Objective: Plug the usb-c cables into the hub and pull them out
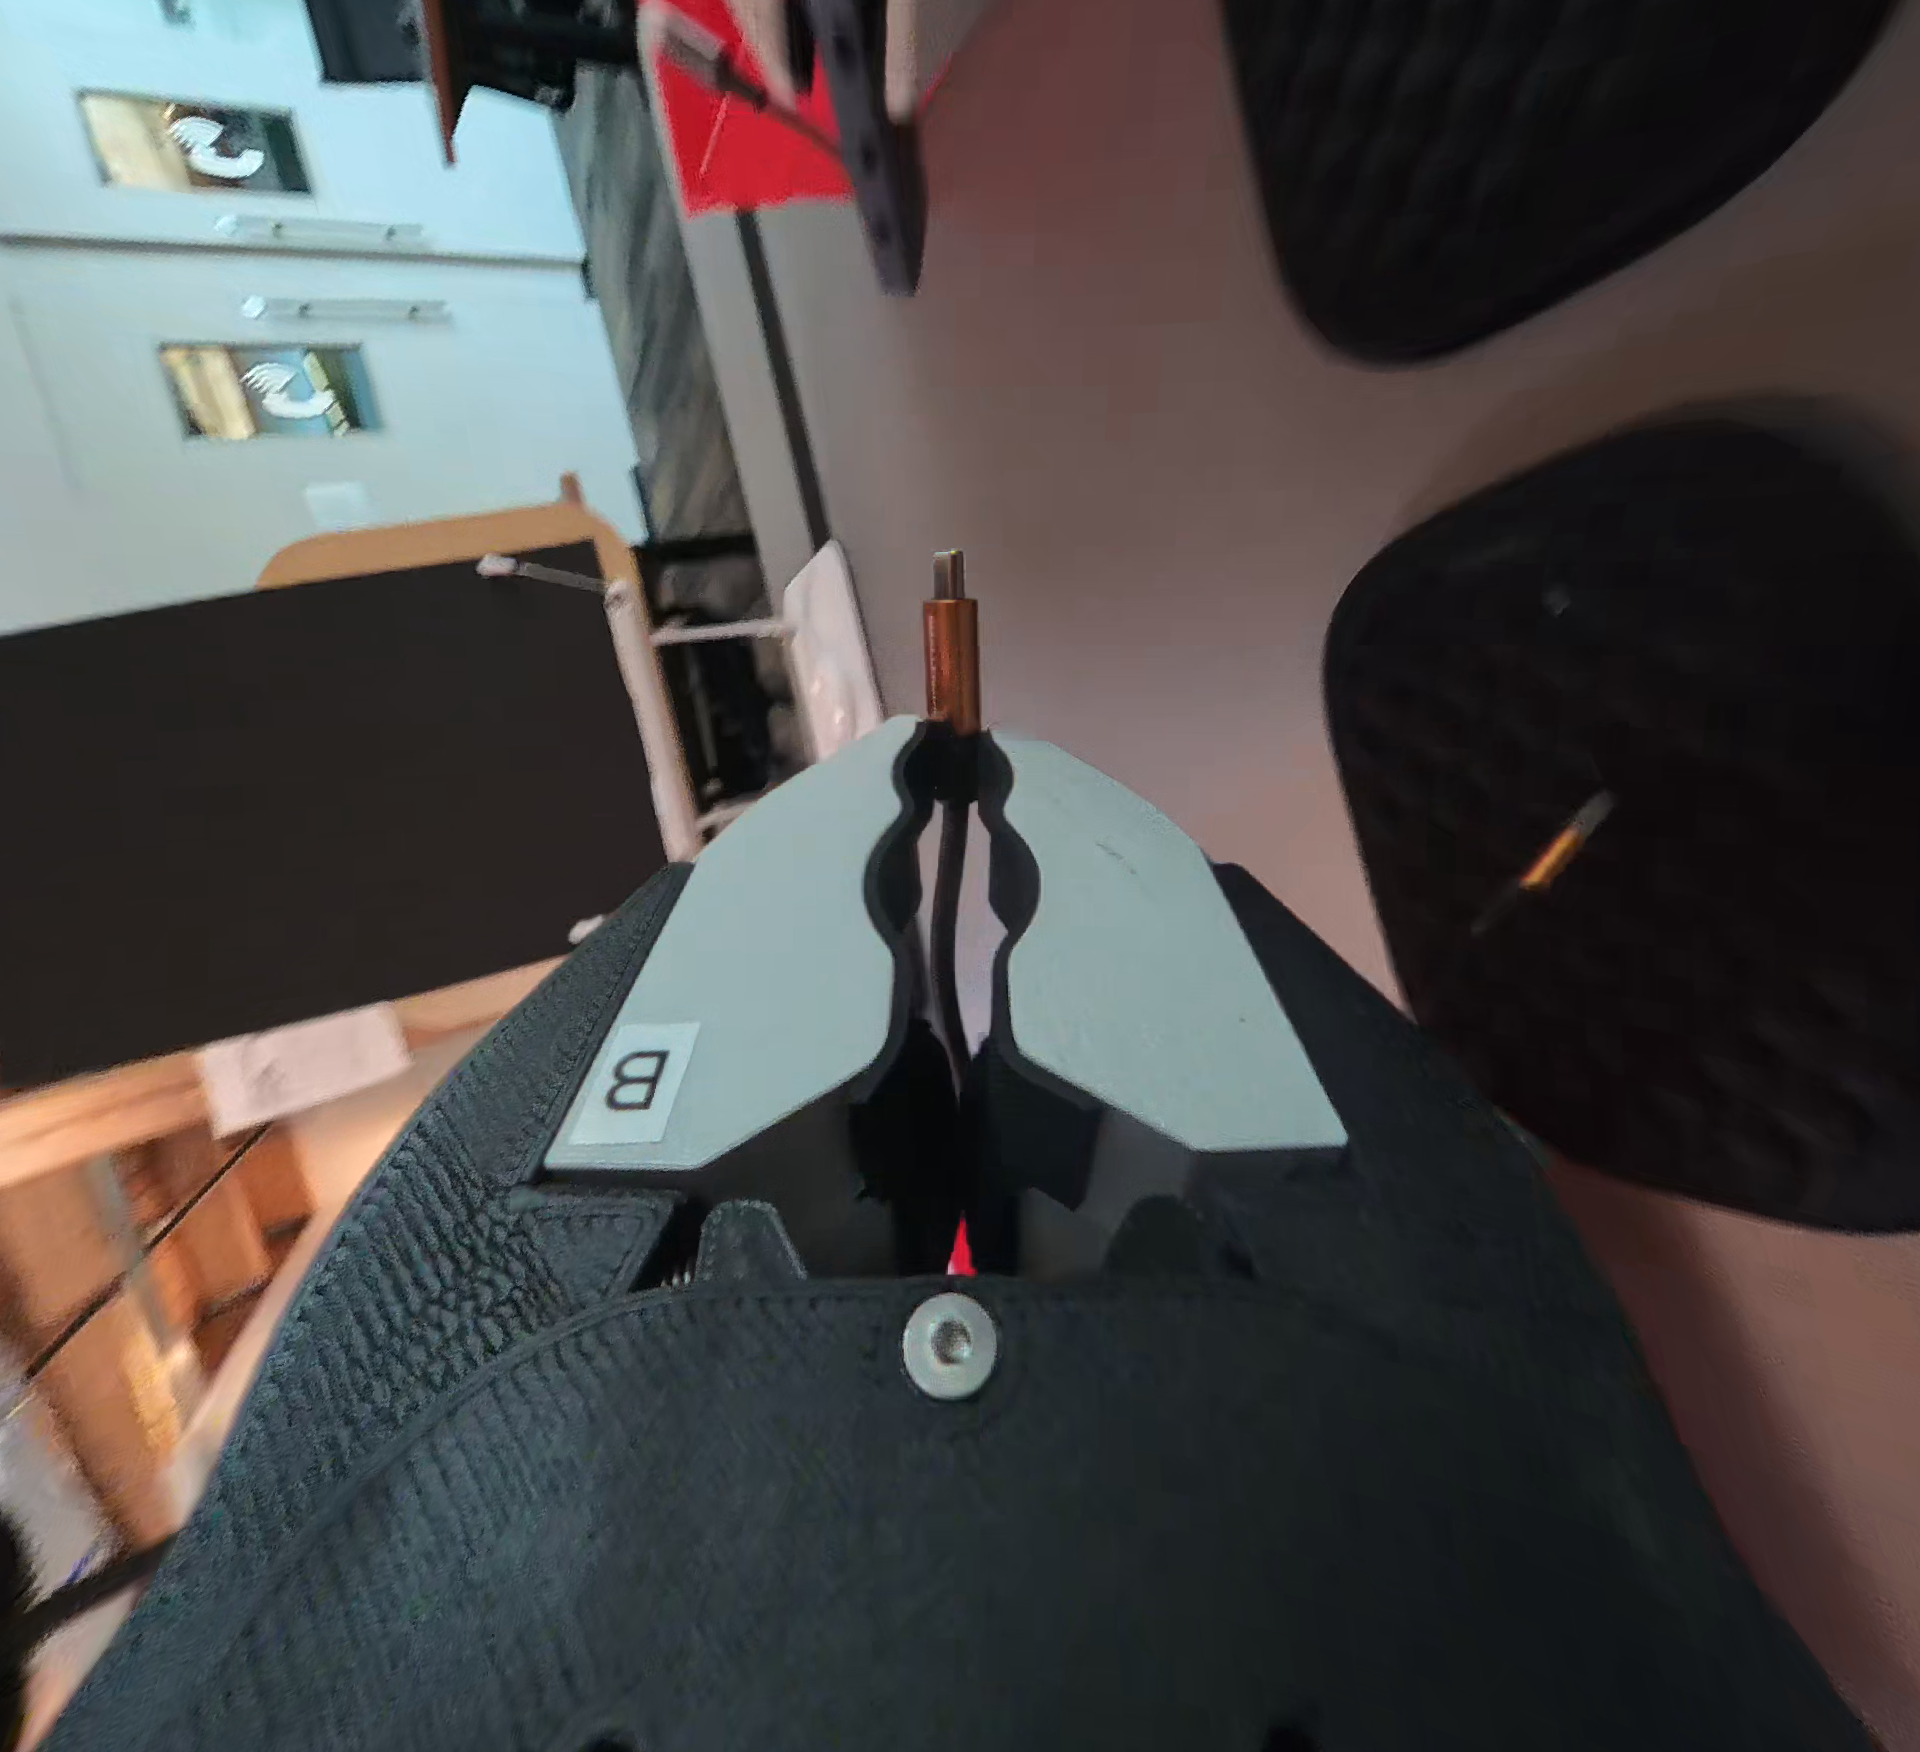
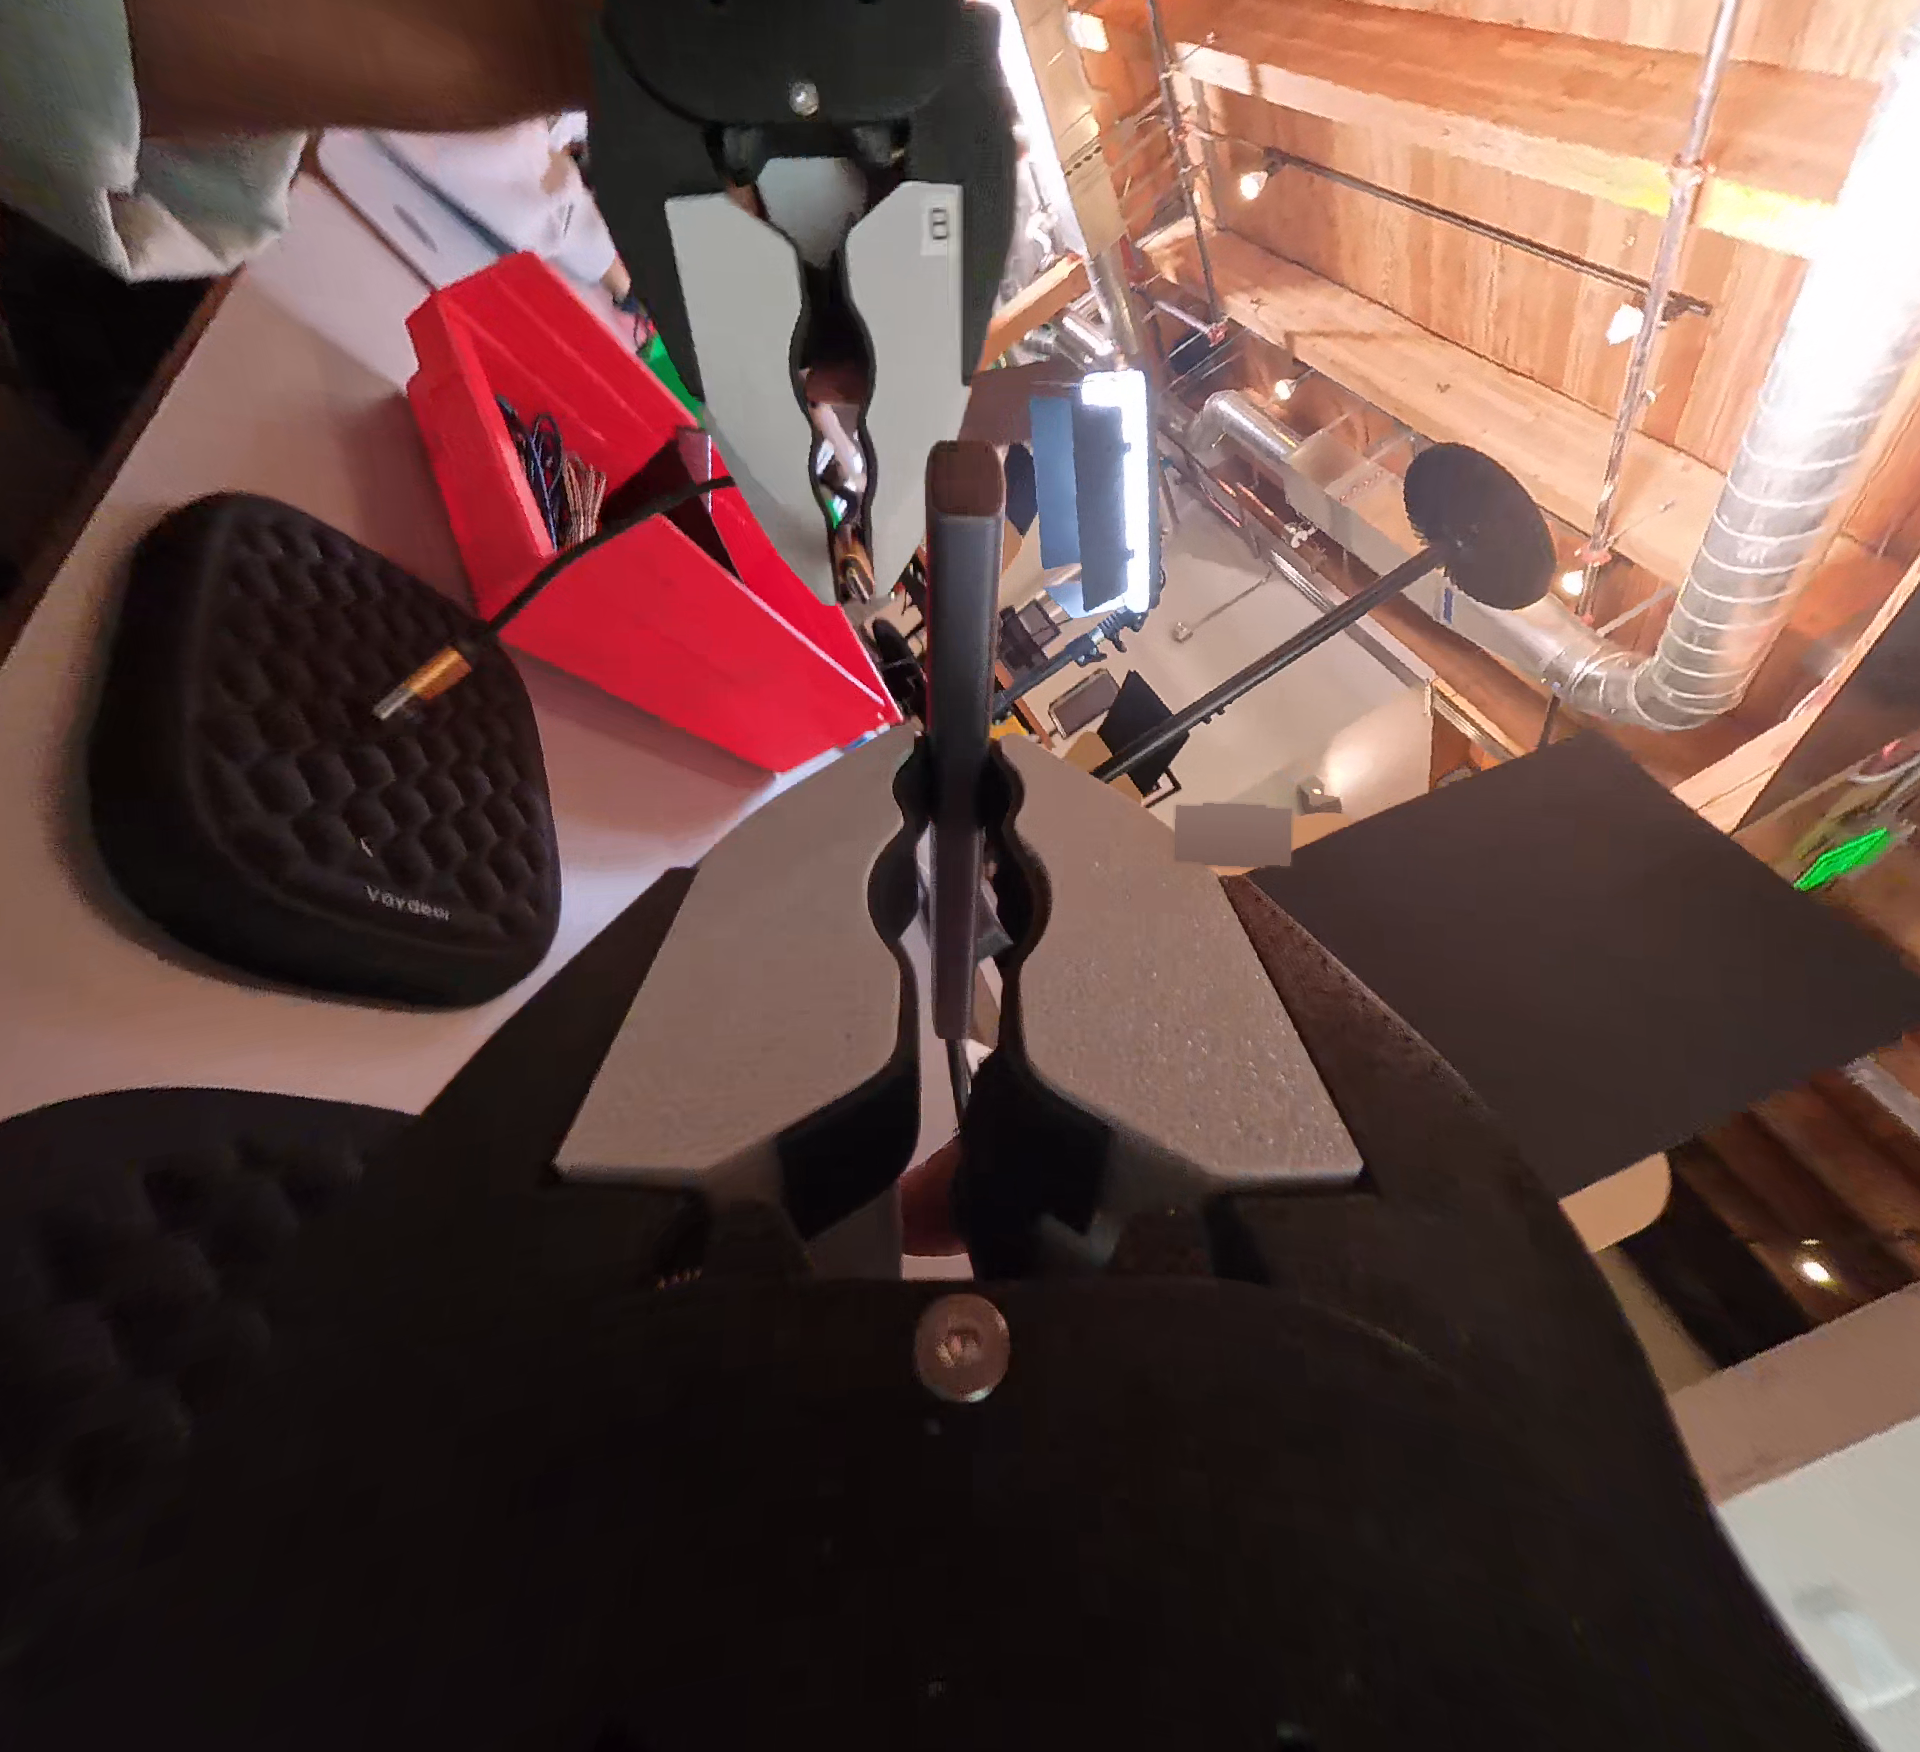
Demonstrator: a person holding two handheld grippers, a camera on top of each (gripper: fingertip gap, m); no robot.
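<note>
My left gripper [image 1: 951, 738] is shut on the black cable just behind a copper USB-C plug [image 1: 952, 663], which sticks out past the fingertips. The dark grey hub [image 1: 878, 133] is blurred ahead of it, and the plug is apart from it. My right gripper [image 2: 961, 752] is shut on the slim grey hub [image 2: 964, 622], which stands out past its fingers. The left gripper [image 2: 857, 575] shows there too, pointing at the hub's end. A second copper-plug cable [image 2: 431, 679] lies on a black pad [image 2: 312, 767]; it also shows in the left wrist view [image 1: 1553, 855].
A red bin [image 2: 665, 622] with cable bundles stands behind the pad on the white table [image 2: 312, 372]. Another black pad [image 1: 1558, 71] lies nearby. A short cable with a silver plug [image 1: 691, 55] hangs from the hub. A person's arm [image 2: 312, 9] holds the left gripper. Tip to tip, the grippers are about 9 centimetres apart.
</note>
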